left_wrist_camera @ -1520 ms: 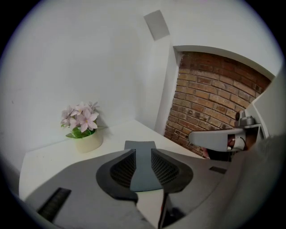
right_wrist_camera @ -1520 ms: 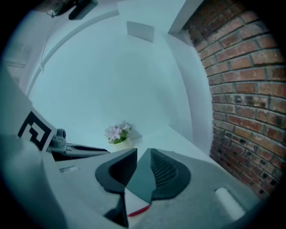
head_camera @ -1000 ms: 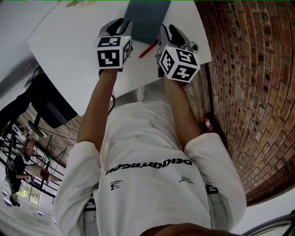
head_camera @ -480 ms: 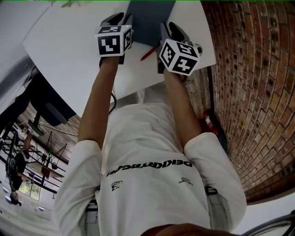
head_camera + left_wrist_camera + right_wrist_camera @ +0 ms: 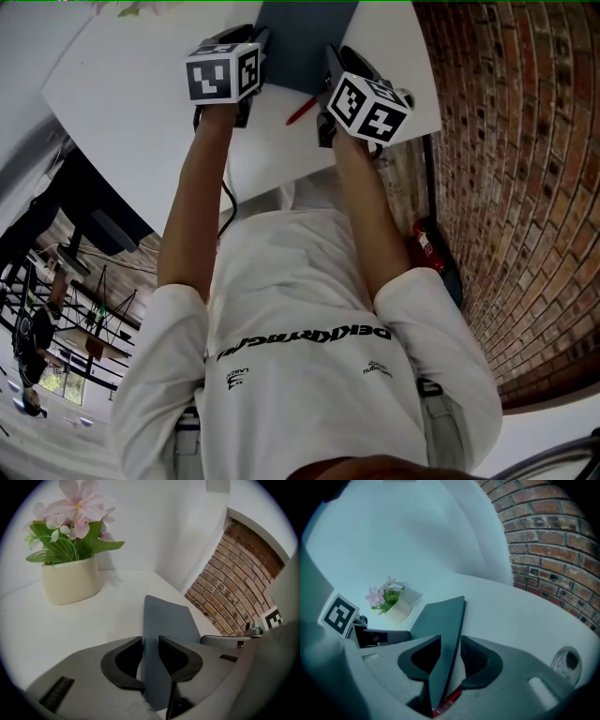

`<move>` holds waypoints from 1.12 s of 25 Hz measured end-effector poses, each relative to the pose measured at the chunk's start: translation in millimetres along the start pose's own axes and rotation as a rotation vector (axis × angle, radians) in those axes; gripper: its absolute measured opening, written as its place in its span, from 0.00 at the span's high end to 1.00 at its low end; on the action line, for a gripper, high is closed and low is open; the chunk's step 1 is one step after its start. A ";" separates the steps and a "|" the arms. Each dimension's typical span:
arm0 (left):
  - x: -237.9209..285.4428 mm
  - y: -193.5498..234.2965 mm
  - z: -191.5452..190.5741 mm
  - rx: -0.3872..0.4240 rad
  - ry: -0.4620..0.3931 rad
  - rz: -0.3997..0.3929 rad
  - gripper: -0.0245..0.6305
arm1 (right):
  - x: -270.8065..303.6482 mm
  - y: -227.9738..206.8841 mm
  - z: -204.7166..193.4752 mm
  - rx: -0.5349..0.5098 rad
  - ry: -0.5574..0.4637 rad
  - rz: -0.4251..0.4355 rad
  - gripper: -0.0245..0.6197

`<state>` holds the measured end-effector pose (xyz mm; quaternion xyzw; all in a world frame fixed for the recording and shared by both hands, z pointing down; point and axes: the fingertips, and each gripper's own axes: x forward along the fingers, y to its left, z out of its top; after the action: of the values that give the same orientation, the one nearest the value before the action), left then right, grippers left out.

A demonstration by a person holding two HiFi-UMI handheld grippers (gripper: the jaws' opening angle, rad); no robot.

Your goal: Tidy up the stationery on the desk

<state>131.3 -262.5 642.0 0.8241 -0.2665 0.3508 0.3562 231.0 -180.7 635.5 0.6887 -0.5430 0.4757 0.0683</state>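
L gripper [image 5: 151,645] & R gripper [image 5: 450,651]: fingers of each clenched on opposite side edges of the grey-blue folder [image 5: 166,618] over the white counter [image 5: 131,84]. Red pen [image 5: 302,110] on counter btw. grippers; flower pot [image 5: 70,581] beyond.

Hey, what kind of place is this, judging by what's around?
Probably an office or studio workspace: a white desk stands by an exposed brick wall, with a potted flower and a red pen on it, plus a grey folder.
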 end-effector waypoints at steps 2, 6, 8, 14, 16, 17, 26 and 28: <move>1.8 -0.5 -1.8 -0.013 0.007 -0.020 0.80 | 2.3 0.2 -2.8 0.003 0.024 0.006 0.78; 3.2 -1.4 -2.2 -0.019 0.023 -0.039 0.80 | 8.4 -1.5 -9.6 -0.008 0.104 0.006 0.77; 3.7 -2.4 -3.0 -0.016 0.034 -0.048 0.80 | 8.9 -2.6 -11.0 -0.012 0.126 0.004 0.78; 4.1 -1.5 -3.9 -0.020 0.057 -0.070 0.80 | 9.6 -1.0 -11.3 -0.025 0.139 0.008 0.79; 3.4 -0.9 -4.5 -0.021 0.059 -0.071 0.80 | 9.6 0.1 -11.4 -0.036 0.141 0.008 0.80; 3.2 -0.9 -4.6 -0.018 0.061 -0.069 0.80 | 9.5 0.7 -11.1 -0.046 0.144 0.008 0.80; -4.2 0.6 -11.6 -0.051 0.055 -0.038 0.80 | 7.4 7.4 -7.3 -0.104 0.160 0.035 0.83; -7.9 2.7 -14.6 -0.065 0.051 -0.029 0.80 | 7.3 10.7 -8.8 -0.121 0.171 0.042 0.83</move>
<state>118.9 -251.3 644.3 0.8066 -0.2564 0.3578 0.3944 216.9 -184.6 641.1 0.6286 -0.5773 0.5004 0.1458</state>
